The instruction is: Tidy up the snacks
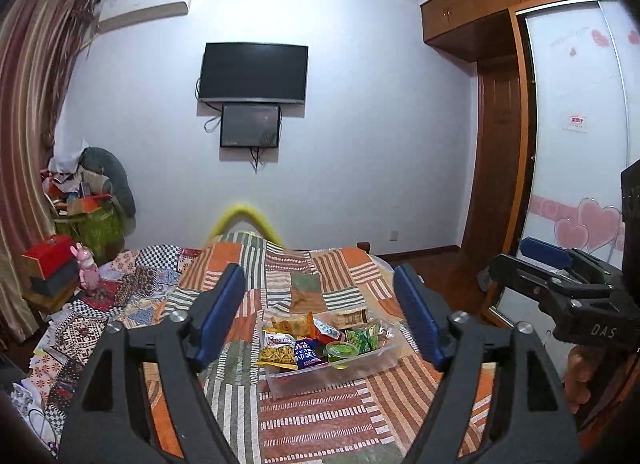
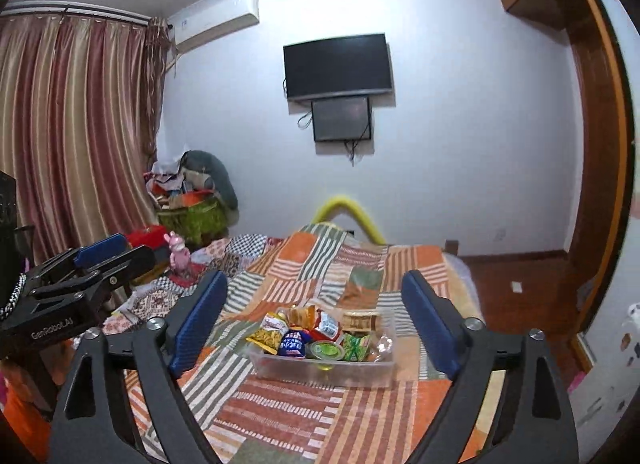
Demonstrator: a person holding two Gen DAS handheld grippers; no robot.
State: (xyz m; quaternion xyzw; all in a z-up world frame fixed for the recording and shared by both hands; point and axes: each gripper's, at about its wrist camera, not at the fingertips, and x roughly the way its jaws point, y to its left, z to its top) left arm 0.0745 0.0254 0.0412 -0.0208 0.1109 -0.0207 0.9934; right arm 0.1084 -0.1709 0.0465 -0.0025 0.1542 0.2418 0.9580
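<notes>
Left tongs [image 1: 320,316]: released, blue pads spread wide, nothing between them; lower arms cut off by the frame edge. Seen again from the side at the left of the right wrist view [image 2: 106,250], partly cut off.

Right tongs [image 2: 316,320]: released, pads apart and empty, held above the bed. Also visible at the right edge of the left wrist view [image 1: 548,252], with part of a hand [image 1: 580,380] below it, mostly hidden in shadow.

Clear plastic bin [image 2: 320,372]: rests on the patchwork bedspread [image 2: 304,416], ahead of both tongs and apart from them. Contents, packed close together: yellow snack bag [image 2: 266,338], blue packet [image 2: 294,344], green-lidded jelly cup [image 2: 326,350], green packet [image 2: 356,346], red-and-white packet [image 2: 328,324], orange bag [image 2: 302,314], brown wrapped bar [image 2: 360,320]. Print on the packets too small to read; items lower in the bin hidden by those on top.

Pink rabbit toy [image 2: 178,254]: upright at the bed's left edge, next to a red box [image 2: 146,236].

Yellow curved tube [image 2: 352,212]: at the foot of the bed, lower ends hidden behind the bedspread.

Heaped green basket [image 2: 192,212]: in the corner by the striped curtain [image 2: 76,124]; contents indistinct.

Two dark screens [image 2: 338,66]: wall-mounted, the smaller below the larger.
</notes>
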